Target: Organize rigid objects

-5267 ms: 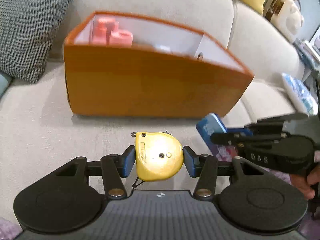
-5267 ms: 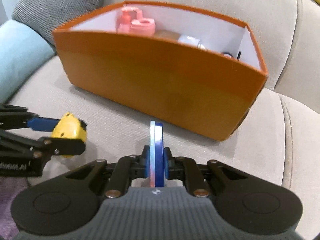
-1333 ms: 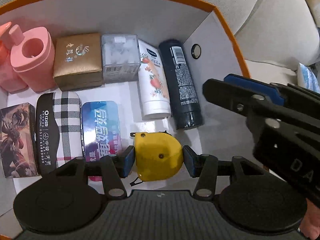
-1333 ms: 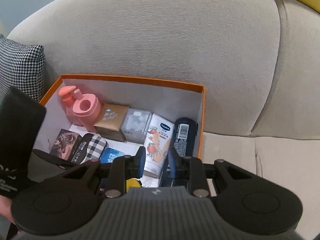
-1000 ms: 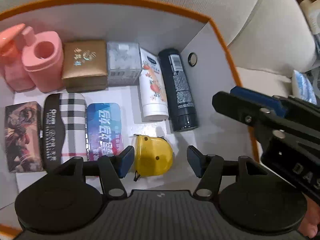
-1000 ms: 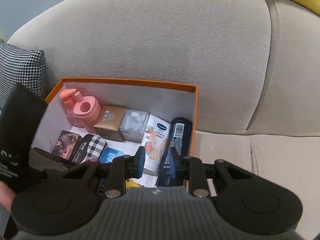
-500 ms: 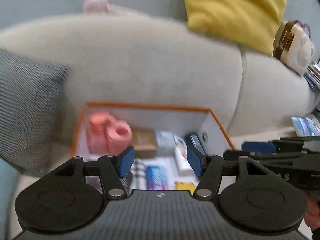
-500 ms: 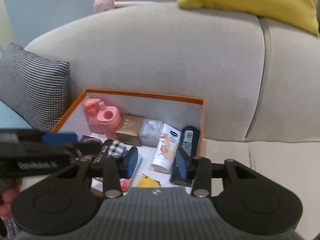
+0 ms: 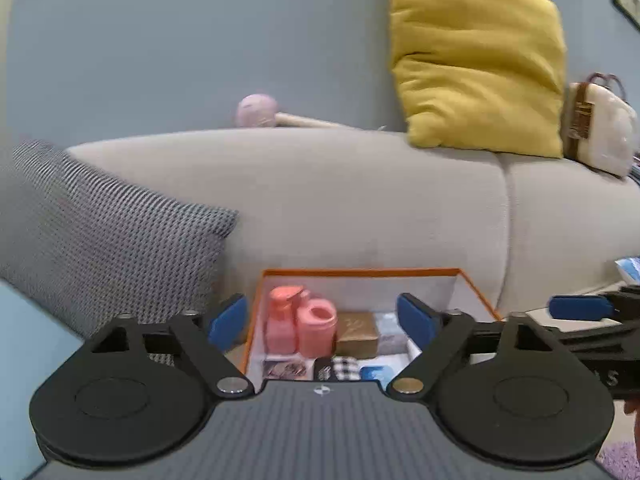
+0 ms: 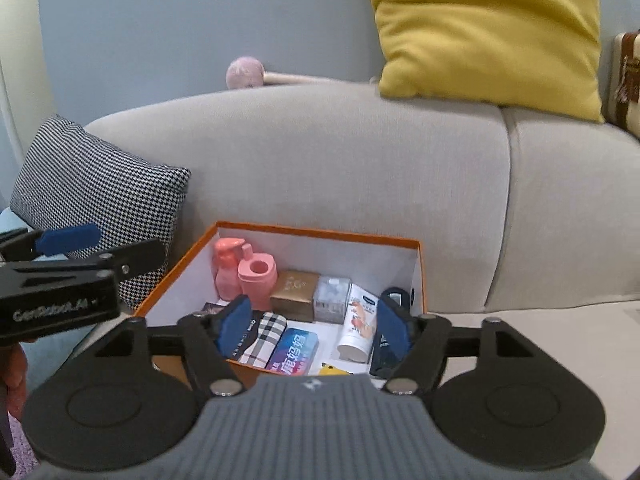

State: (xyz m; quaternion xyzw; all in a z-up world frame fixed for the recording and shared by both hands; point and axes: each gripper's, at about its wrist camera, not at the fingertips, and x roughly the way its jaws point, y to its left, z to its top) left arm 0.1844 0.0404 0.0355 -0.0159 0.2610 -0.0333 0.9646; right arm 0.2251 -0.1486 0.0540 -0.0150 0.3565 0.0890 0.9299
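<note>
The orange box (image 10: 320, 233) sits on the grey sofa seat, and it also shows in the left wrist view (image 9: 360, 271). Inside lie pink bottles (image 10: 244, 274), a gold box (image 10: 295, 288), a white tube (image 10: 357, 327), a dark can (image 10: 390, 300), a plaid case (image 10: 262, 338), a blue tin (image 10: 294, 350) and the yellow tape measure (image 10: 333, 370), mostly hidden by my right gripper's body. My left gripper (image 9: 322, 320) is open and empty, held back above the box. My right gripper (image 10: 314, 326) is open and empty above the box's near side.
A houndstooth cushion (image 10: 96, 188) leans left of the box. A yellow pillow (image 10: 488, 28), a pink-headed massage hammer (image 10: 246, 72) and a cream bag (image 9: 598, 128) rest on the sofa back (image 10: 360, 152). A blue-white packet (image 9: 630, 270) lies on the seat at right.
My left gripper let go of the yellow tape measure inside the box, then drew back and up. My right gripper also pulled back and its jaws spread wider.
</note>
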